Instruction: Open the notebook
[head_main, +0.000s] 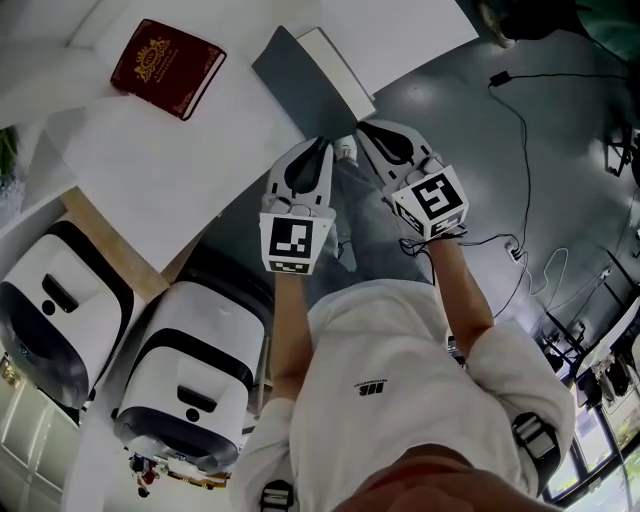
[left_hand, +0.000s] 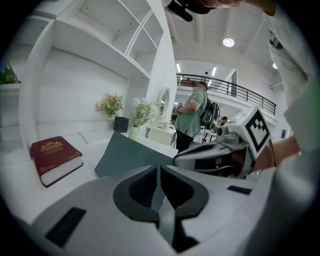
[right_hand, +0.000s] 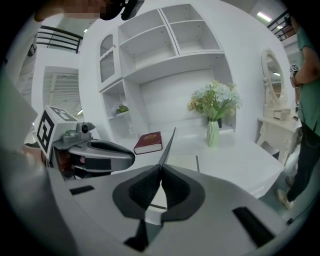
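A notebook lies at the near edge of the white table (head_main: 160, 160), its grey cover (head_main: 290, 75) raised off the white pages (head_main: 335, 62). My left gripper (head_main: 322, 142) is shut on the cover's near edge, and my right gripper (head_main: 362, 127) is shut on the same edge just to the right. In the left gripper view the cover (left_hand: 125, 155) slopes up from between the left gripper (left_hand: 159, 167) jaws. In the right gripper view the cover (right_hand: 168, 145) shows edge-on, rising from the right gripper (right_hand: 160, 167), with a white page (right_hand: 182, 162) beneath.
A dark red hardback book (head_main: 167, 66) lies further back on the table to the left. A vase of flowers (right_hand: 214, 132) stands at the table's back. Two white machines (head_main: 190, 380) stand beside the table. Cables (head_main: 520, 130) trail over the grey floor. A person in green (left_hand: 192, 120) stands beyond.
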